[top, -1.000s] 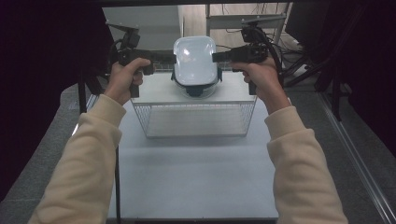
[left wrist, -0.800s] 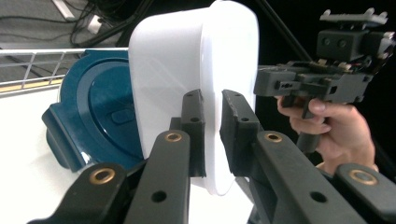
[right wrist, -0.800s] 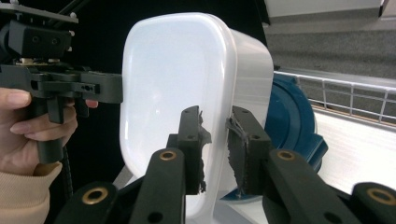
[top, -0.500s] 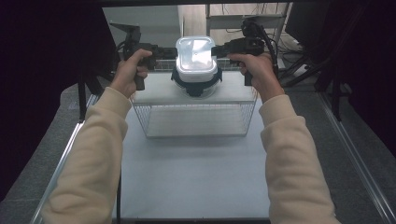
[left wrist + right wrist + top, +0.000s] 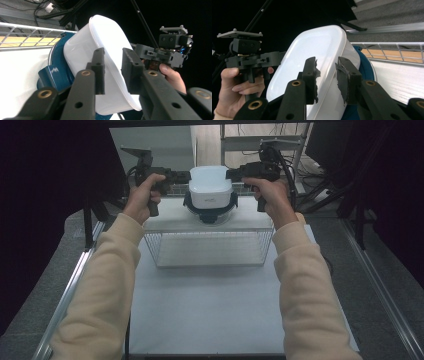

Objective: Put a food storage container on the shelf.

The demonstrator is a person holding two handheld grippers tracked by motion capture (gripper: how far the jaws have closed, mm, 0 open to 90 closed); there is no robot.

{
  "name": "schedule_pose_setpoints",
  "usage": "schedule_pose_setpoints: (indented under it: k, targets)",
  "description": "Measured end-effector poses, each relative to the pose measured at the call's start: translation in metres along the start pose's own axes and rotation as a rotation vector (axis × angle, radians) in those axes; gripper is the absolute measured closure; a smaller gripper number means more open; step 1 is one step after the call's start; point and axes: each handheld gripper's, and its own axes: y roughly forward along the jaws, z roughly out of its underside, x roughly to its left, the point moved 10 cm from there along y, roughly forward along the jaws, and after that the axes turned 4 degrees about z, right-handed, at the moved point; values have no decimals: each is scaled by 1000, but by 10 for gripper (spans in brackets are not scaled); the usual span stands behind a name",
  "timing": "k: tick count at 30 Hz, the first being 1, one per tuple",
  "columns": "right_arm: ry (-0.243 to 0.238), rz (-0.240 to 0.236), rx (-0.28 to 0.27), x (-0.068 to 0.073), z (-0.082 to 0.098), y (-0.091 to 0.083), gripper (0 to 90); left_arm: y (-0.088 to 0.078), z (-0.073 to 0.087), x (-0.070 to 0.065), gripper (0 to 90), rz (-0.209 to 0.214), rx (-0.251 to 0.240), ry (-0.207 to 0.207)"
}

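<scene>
Now setting white container (image 5: 210, 186) on wire rack (image 5: 210, 247); left gripper (image 5: 181, 176) and right gripper (image 5: 234, 174) flank it, jaws just easing apart, pads loosening off container. Next I back both clear.

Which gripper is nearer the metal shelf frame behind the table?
Right. The right gripper sits close by the frame; left gripper is beyond the white tub. Both jaws have been opening.

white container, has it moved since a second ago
Yes. The white container has gone away from the camera and down, now sitting on the blue bowl atop the wire rack, nearer its back edge.
</scene>
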Motion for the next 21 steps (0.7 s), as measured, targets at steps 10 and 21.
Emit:
schedule_pose_setpoints:
  k: [10, 21]
  targets:
    - [-147, 91, -111, 10, -1, -17, 308, -6, 2, -17, 406, -71, -45, 136]
    - [-308, 63, -156, 20, 23, -45, 281, -34, 24, -35, 322, -188, -97, 318]
